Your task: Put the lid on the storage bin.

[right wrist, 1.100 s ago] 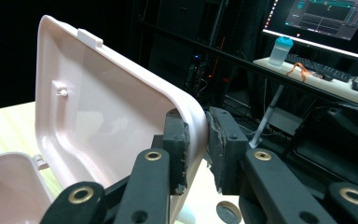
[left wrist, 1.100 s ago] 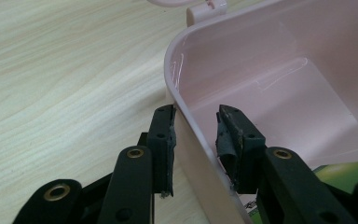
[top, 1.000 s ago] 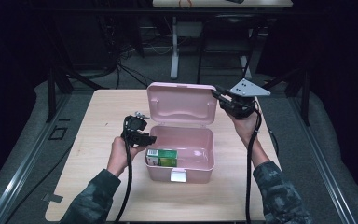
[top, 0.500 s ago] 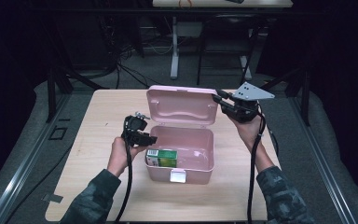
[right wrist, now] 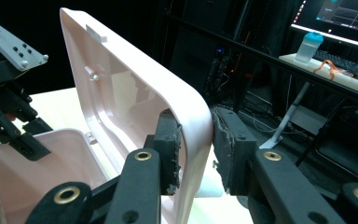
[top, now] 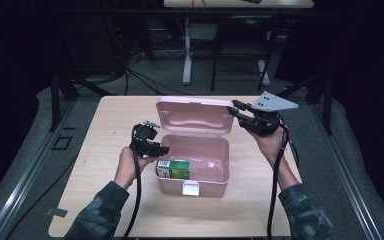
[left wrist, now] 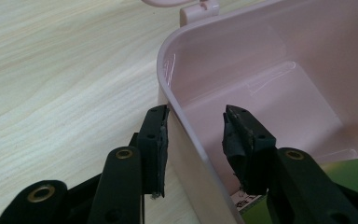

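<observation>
The light, stiff, slick pink box [top: 195,165] sits mid-table: its side wall between the loosening left gripper [left wrist: 193,135], its raised lid [right wrist: 135,107] edge between the loosening right gripper [right wrist: 196,149] — thin rims, best handholds.

SETTING: looked like a lab or recording studio | EVIDENCE: black curtains all round, pale wooden table [top: 130,115] mid-frame on grey floor, cables [top: 145,80] tangled upper left, lit monitor [right wrist: 340,16] and keyboard [right wrist: 349,65] upper right on a desk.
</observation>
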The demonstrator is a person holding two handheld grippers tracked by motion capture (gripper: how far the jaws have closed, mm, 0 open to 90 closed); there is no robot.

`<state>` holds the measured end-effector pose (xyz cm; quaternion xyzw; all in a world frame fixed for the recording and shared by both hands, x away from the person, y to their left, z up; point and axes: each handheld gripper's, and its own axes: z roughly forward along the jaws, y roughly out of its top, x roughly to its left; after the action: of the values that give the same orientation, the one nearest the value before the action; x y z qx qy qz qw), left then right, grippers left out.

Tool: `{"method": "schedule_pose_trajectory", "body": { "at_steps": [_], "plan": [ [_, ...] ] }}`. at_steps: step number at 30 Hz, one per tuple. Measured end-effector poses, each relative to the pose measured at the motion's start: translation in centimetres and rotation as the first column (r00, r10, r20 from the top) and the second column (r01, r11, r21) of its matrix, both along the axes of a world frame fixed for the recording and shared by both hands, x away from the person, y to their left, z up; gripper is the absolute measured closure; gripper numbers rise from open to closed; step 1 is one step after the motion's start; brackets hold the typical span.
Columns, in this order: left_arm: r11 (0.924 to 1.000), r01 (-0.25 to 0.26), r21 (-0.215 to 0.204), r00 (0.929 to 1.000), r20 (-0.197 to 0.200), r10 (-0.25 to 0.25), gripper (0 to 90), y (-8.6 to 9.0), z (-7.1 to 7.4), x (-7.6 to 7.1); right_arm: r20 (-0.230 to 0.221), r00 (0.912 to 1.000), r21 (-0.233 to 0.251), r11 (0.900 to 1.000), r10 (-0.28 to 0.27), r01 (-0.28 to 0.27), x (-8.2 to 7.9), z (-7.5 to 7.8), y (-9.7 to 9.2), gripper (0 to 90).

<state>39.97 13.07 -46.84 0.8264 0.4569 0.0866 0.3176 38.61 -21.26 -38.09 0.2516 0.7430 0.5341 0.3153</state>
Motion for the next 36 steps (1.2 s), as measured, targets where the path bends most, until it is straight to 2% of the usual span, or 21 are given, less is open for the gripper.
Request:
{"method": "schedule_pose_trajectory", "body": {
  "at_steps": [12, 20, 28, 36],
  "plan": [
    [0.9990, 0.026, -0.035, 0.9996, 0.006, -0.026, 55.7, 0.5, 0.3, -0.1, -0.035, 0.9991, 0.000, 0.9997, 0.023, -0.023, -1.4, -0.1, -0.1, 68.7],
    [0.9987, 0.029, -0.043, 0.9996, 0.005, -0.029, 57.5, 0.7, 0.4, -0.3, -0.079, 0.9963, -0.002, 0.9995, 0.033, -0.033, -2.5, -0.1, -0.3, 67.3],
    [0.9981, 0.036, -0.049, 0.9992, 0.021, -0.035, 57.2, 0.9, 0.8, -0.6, -0.126, 0.9912, 0.002, 0.9992, 0.040, -0.040, -3.5, -0.3, -0.3, 65.9],
    [0.9971, 0.049, -0.059, 0.9981, 0.040, -0.046, 59.3, 1.3, 1.5, -1.3, -0.139, 0.9896, 0.009, 0.9993, 0.038, -0.037, -4.2, -0.4, -0.5, 66.7]
  ]
}}
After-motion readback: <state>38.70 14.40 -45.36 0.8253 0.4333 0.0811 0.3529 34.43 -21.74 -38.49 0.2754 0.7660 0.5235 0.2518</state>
